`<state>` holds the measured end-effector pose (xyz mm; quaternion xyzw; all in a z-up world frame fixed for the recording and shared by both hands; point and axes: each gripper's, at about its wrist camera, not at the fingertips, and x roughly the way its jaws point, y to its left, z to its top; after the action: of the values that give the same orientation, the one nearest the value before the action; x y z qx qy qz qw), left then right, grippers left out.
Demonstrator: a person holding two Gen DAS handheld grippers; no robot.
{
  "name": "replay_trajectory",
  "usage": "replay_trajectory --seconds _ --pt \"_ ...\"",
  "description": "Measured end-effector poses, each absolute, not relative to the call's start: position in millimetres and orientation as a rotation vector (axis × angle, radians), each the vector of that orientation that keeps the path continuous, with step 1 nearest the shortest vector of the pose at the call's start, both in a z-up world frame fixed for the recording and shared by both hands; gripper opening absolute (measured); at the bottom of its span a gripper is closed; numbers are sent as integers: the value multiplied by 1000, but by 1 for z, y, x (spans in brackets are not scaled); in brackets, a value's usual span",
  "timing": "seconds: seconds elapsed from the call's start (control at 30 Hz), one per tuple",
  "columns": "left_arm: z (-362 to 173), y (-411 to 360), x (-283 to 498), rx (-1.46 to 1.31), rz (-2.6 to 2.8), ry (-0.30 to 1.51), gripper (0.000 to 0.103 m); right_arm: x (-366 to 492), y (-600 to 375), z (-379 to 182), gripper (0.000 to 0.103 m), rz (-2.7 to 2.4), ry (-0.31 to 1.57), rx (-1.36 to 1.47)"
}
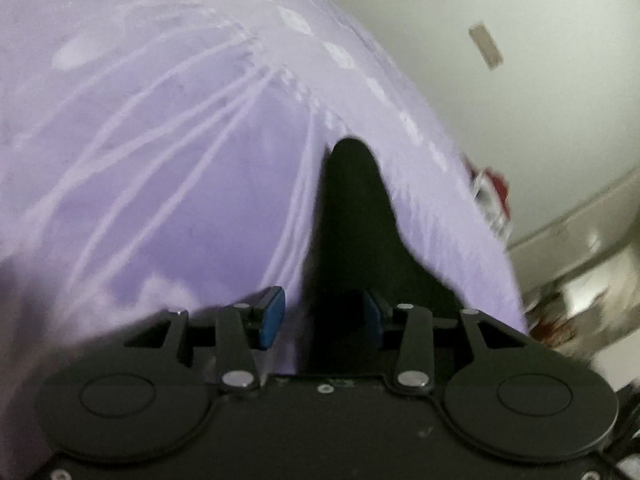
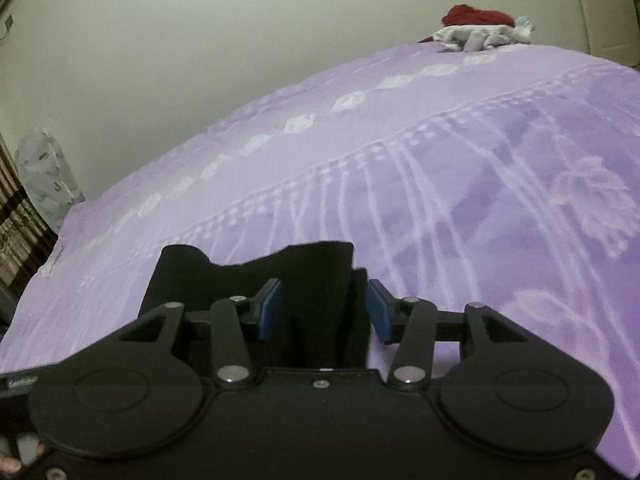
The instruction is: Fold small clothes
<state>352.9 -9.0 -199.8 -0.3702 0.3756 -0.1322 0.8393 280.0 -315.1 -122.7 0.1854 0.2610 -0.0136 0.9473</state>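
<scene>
A small black garment point(image 1: 352, 216) lies on a purple patterned bedsheet point(image 1: 160, 140). In the left wrist view its pointed end reaches forward from between my left gripper's point(image 1: 324, 316) blue pads point(image 1: 272, 316); the jaws stand apart with the cloth between them. In the right wrist view the black garment point(image 2: 312, 280) lies between my right gripper's point(image 2: 324, 312) blue pads point(image 2: 378, 312), which also stand apart. I cannot tell whether either gripper touches the cloth.
A pile of red and white clothes point(image 2: 480, 28) sits at the far end of the bedsheet point(image 2: 440, 160); it also shows blurred in the left wrist view point(image 1: 492, 196). A white wall point(image 2: 160, 40) runs behind the bed. A patterned pillow point(image 2: 44, 176) stands at the left.
</scene>
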Motion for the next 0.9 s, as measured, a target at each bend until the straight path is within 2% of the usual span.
replay_trajectory --seconds 0.23,0.27,0.3,0.33,0.37,0.4,0.47,0.53,0.63,0.7,0.73,0.77,0.8,0.9 --pt "-206 -19 405 -863 -283 767 44 313 -307 -134 41 -12 570 343" --pt "-206 -20 410 -871 -285 763 39 315 -307 -135 38 -15 571 348" --pt "-205 -20 413 -872 -287 755 21 318 -308 -136 33 -16 572 355" --pt "-203 -20 415 -865 -289 744 4 321 -309 -137 17 -16 571 356" --pt "-201 -19 417 -866 -294 737 2 323 -308 -136 0 -24 570 348" --pt "-197 -18 415 -870 -297 706 1 324 -306 -132 0 -26 556 333" --pt "-193 -16 412 -852 -310 643 1 321 -305 -125 0 -27 513 320" --pt "-201 -20 415 -784 -255 691 2 326 -307 -128 0 -58 530 311" --pt "-206 -20 418 -741 -247 728 8 340 -313 -153 0 -101 637 323" --pt "-198 -17 412 -730 -249 722 12 336 -317 -154 0 -102 622 343" --pt "-192 -14 404 -725 -250 711 15 331 -318 -149 2 -105 612 349" --pt "-184 -12 391 -719 -267 692 22 324 -318 -143 10 -109 601 347" --pt "-179 -12 381 -713 -287 685 23 314 -318 -137 14 -105 583 343" --pt "-171 -13 333 -702 -376 669 24 275 -314 -122 14 -28 542 349"
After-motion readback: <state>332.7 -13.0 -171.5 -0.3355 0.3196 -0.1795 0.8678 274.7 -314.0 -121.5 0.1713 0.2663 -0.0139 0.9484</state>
